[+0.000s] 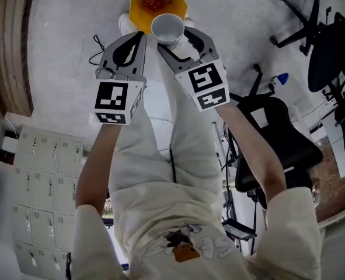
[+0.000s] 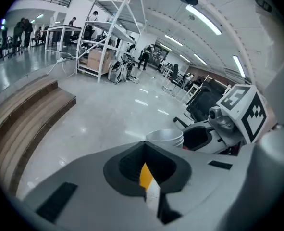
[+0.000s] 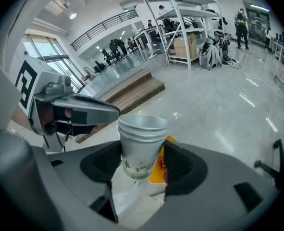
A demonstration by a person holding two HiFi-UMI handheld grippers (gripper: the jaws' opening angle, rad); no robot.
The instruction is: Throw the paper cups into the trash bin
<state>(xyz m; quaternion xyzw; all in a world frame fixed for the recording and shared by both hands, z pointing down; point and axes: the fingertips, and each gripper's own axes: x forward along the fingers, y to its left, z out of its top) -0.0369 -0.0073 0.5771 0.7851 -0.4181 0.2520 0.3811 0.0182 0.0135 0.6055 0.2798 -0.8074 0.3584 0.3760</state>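
Observation:
A stack of nested white paper cups point(image 1: 167, 29) is gripped by my right gripper point(image 1: 172, 37), whose pads press the stack's sides. In the right gripper view the paper cups point(image 3: 142, 141) stand upright between the jaws of the right gripper point(image 3: 141, 163). Directly below on the floor sits an orange trash bin point(image 1: 149, 4) with red scraps inside, and a strip of the trash bin point(image 3: 157, 171) shows behind the cups. My left gripper point(image 1: 135, 37) hovers just left of the cups, shut and empty. In the left gripper view the left gripper point(image 2: 145, 146) has its jaws meeting, with the paper cups point(image 2: 166, 137) just beyond them.
The person's legs in white trousers point(image 1: 178, 133) stand below the grippers. Black office chairs point(image 1: 274, 130) stand to the right on the grey floor. White lockers point(image 1: 38, 179) and wooden steps point(image 1: 9, 45) line the left side.

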